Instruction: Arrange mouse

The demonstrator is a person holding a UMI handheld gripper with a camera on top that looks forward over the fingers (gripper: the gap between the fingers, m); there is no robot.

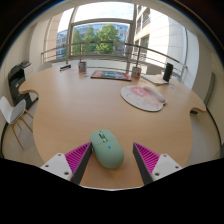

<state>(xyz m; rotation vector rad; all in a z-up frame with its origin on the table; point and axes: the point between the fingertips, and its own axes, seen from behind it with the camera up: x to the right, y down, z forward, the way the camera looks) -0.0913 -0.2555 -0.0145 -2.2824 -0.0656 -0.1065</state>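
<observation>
A pale green computer mouse [106,148] lies on the light wooden table [70,105], between my two fingers near their tips. My gripper [110,157] is open; the magenta pads [76,156] stand apart from the mouse with a gap at each side. The mouse rests on the table on its own. A round white and pink mouse mat [143,96] lies farther ahead to the right, well beyond the fingers.
At the table's far edge stand a dark flat item [109,73], small objects [66,68] and a dark speaker-like object [167,72]. White chairs [12,108] stand at the left. Large windows with trees lie beyond.
</observation>
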